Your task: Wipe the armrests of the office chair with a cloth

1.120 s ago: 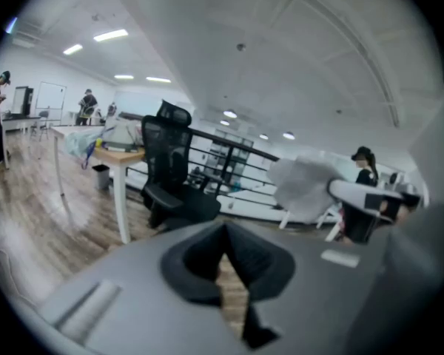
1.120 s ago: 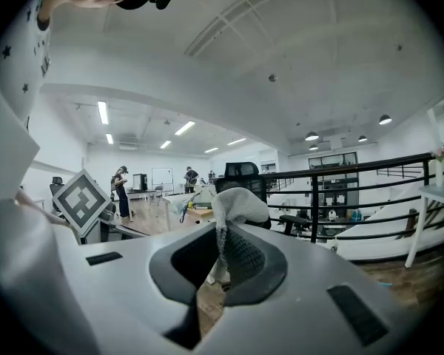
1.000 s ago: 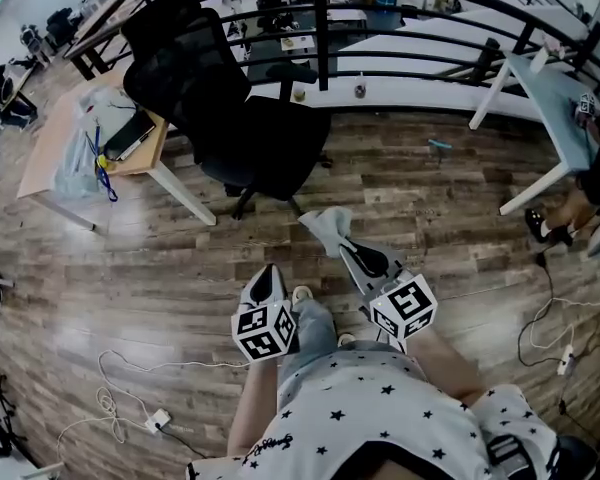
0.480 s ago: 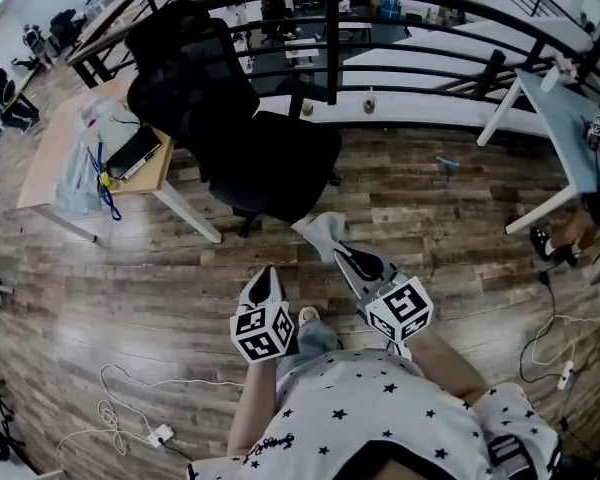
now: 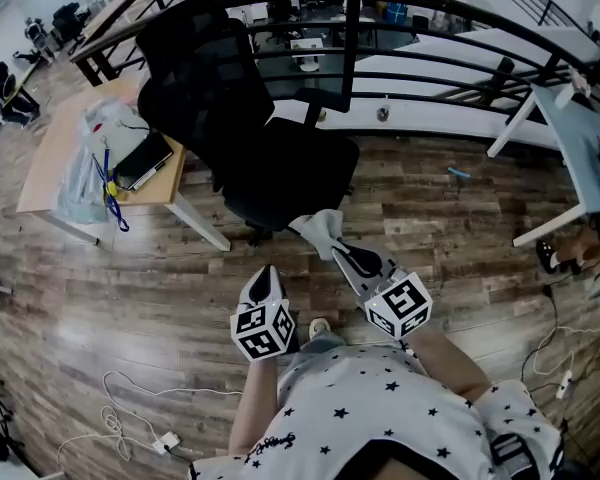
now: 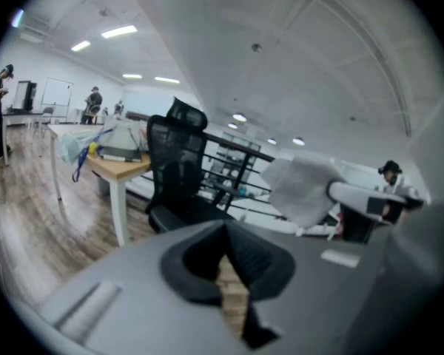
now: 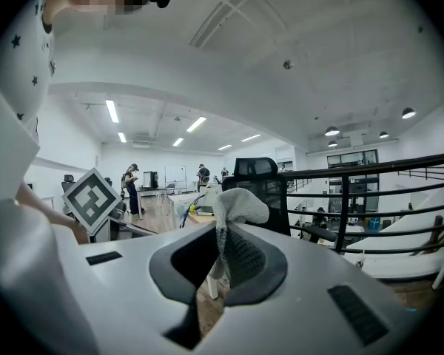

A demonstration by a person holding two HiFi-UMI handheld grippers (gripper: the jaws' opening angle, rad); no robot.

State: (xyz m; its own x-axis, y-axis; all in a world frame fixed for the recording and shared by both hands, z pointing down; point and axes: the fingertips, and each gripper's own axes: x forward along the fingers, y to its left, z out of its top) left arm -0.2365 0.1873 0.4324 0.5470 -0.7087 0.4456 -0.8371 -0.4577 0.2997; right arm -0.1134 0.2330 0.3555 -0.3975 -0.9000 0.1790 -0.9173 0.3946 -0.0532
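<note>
A black mesh office chair (image 5: 270, 153) stands on the wood floor ahead of me, between a desk and the railing. My right gripper (image 5: 336, 251) is shut on a light grey cloth (image 5: 320, 226), which bunches up above its tip and hangs just short of the chair's seat. In the right gripper view the cloth (image 7: 233, 207) stands pinched between the jaws, with the chair (image 7: 260, 180) behind it. My left gripper (image 5: 263, 273) is held low beside the right one, shut and holding nothing. The left gripper view shows the chair (image 6: 177, 170) and the cloth (image 6: 300, 187).
A wooden desk (image 5: 50, 153) with a plastic bag and a dark notebook stands left of the chair. A black railing (image 5: 430, 33) runs behind it. A white table (image 5: 580, 133) and someone's shoes (image 5: 552, 258) are at the right. Cables (image 5: 130, 408) lie on the floor.
The chair and desk have come nearer and lower in the head view as I stepped forward. Both grippers keep the same pose, the right one still gripping the cloth.
</note>
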